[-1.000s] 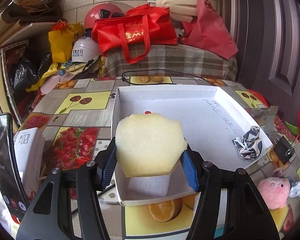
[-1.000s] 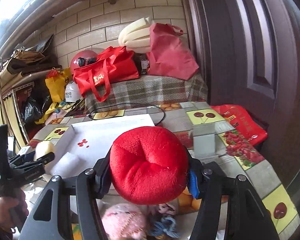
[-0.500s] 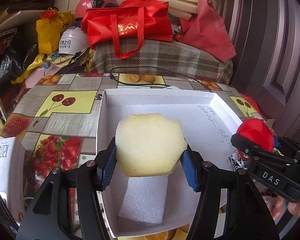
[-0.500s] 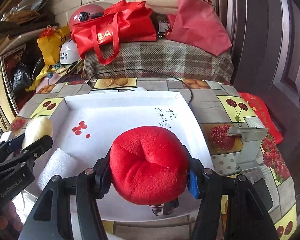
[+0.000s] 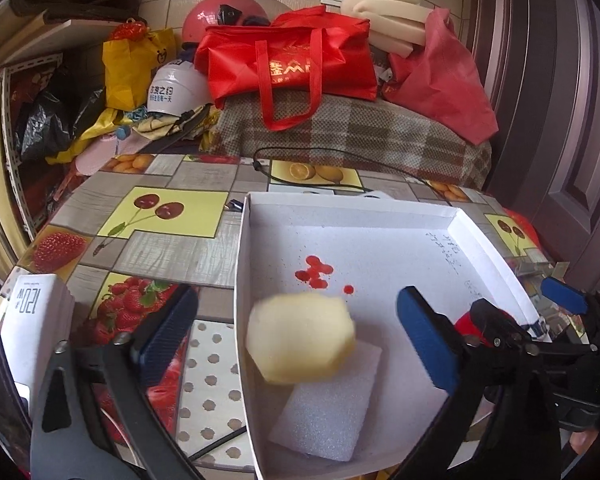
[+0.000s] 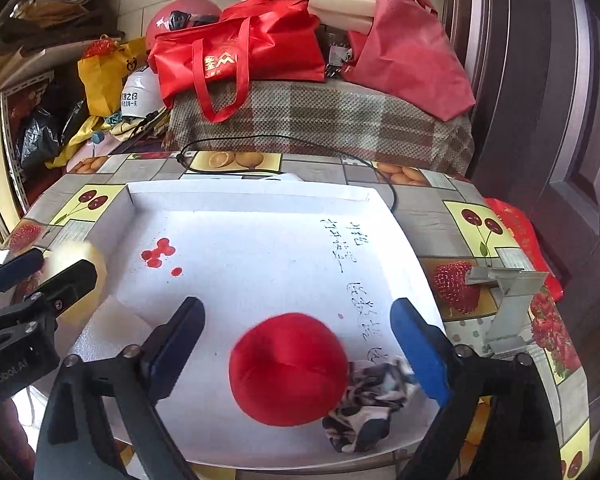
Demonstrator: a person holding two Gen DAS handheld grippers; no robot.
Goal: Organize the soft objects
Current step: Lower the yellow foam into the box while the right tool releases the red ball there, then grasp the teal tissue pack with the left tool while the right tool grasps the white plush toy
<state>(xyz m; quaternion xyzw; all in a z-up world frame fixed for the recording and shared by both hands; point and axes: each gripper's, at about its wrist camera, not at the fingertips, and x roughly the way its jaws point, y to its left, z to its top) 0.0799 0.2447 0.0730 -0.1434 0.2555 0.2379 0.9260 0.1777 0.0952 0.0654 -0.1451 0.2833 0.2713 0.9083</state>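
- Left gripper [image 5: 296, 332] is spread wide and grips nothing; the yellow sponge [image 5: 301, 338] sits blurred between its pads, touching neither, over the near left corner of the white box [image 5: 466, 220], partly above the white foam block [image 5: 328, 404].
- Right gripper [image 6: 296, 334] is likewise wide open and empty-handed; the red plush ball [image 6: 288, 368] lies between its pads at the near edge of the box floor, touching the black-and-white cloth scrap [image 6: 370, 400] on its right.
- Handling, as I judge it: all of these look very light and squashy. The sponge and ball should give under the pads and spring back, so a gentle squeeze across the widest middle would hold them; nothing here seems fragile or slippery. The cloth scrap is limp, so pinch a bunched fold.
- Looks: the sponge is pale yellow, porous, with chopped, faceted edges. The ball is bright red and velvety, with a dimple where its seams meet. The foam block is a flat, white, fine-celled slab.
- Box stands on the fruit-patterned bench [image 5: 168, 240]; its floor shows red spots and handwriting.
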